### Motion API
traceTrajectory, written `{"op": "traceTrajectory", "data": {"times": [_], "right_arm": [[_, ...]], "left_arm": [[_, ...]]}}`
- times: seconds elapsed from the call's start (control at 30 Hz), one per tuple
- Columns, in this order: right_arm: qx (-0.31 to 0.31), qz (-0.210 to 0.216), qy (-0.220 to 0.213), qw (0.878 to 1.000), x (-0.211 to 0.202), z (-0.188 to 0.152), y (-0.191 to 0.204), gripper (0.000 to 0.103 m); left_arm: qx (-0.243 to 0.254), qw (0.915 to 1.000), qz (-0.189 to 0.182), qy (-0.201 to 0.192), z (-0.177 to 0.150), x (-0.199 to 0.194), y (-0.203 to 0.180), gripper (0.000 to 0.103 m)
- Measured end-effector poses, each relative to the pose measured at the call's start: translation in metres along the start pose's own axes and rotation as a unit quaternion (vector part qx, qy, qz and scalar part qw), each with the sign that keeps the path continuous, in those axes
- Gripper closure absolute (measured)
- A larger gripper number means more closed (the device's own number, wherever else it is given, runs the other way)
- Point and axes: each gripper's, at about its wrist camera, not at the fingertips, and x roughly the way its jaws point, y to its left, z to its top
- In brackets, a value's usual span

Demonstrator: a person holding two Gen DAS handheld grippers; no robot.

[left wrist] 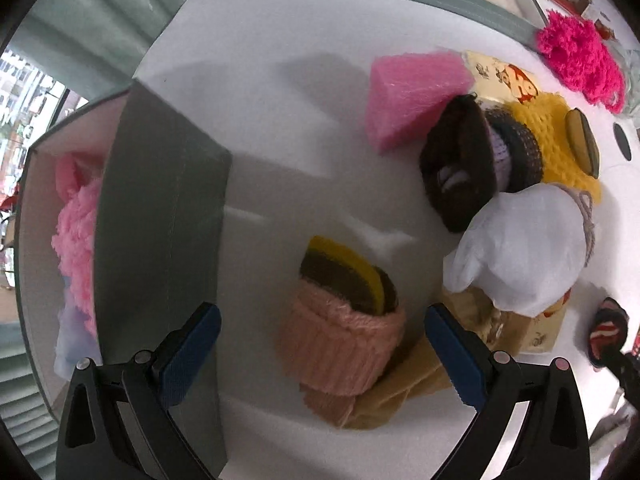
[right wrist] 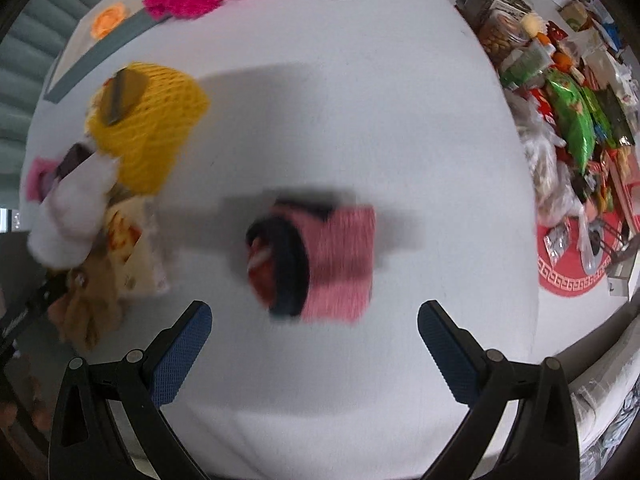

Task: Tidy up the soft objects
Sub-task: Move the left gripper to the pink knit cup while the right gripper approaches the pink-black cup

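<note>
Spread wide and empty, the left hand-held gripper [left wrist: 320, 356] frames a peach knit roll [left wrist: 340, 344] holding a yellow-brown sponge [left wrist: 348, 280] on the white desk [left wrist: 280, 120], beside a grey box [left wrist: 160, 208]. Equally spread, the right hand-held gripper [right wrist: 314, 354] hovers just short of a blurred pink-and-dark bundle [right wrist: 316, 260]. No writing is legible.

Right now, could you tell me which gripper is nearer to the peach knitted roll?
Left. The left gripper is open with the peach knitted roll between its fingers; the right gripper is open over a separate pink-and-dark roll.
</note>
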Motion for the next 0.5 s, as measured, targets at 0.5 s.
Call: {"op": "traceTrajectory", "data": {"times": [0.5], "right_arm": [[-0.037,-0.03,-0.008,0.999,0.024,0.024,0.016,0.033]], "left_arm": [[-0.014,0.9993,-0.013,0.034,0.004,0.031,-0.008,0.0]]}}
